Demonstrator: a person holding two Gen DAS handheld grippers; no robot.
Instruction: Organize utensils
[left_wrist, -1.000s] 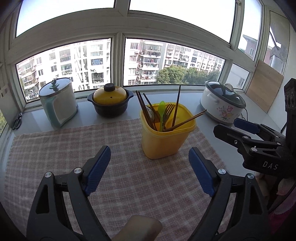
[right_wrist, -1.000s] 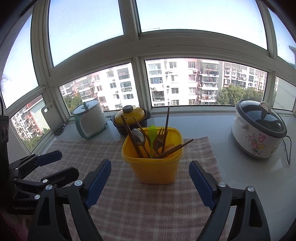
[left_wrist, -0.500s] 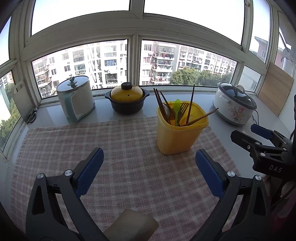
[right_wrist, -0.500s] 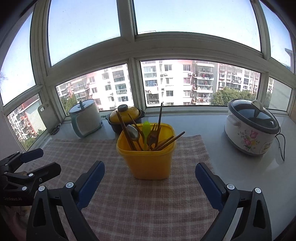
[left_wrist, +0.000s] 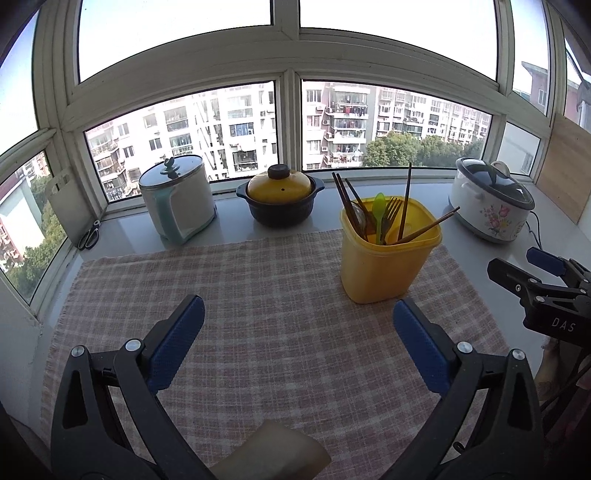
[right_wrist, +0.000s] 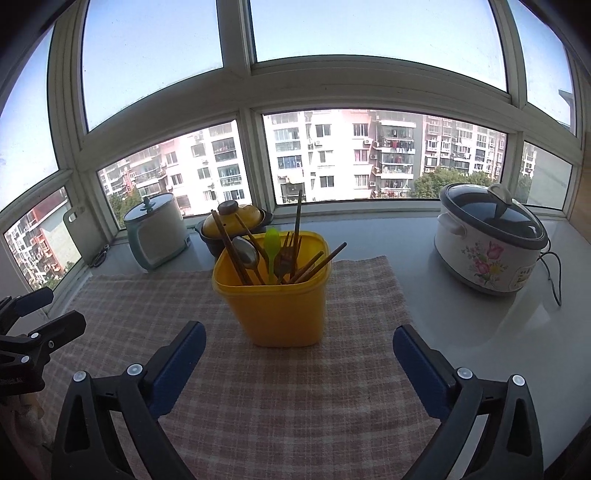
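While both tools hang spread wide and empty above the checked cloth, the utensils all stand bunched in the yellow tub: chopsticks, a spoon, a fork and a green plastic piece. That tub sits just ahead of the right tool, and ahead and to the right of the left tool. Nothing lies loose on the cloth or the table. This fits either utensils gathered and the job finished, or a mixed bunch waiting to be sorted; I can't say which. Neither tool touches anything.
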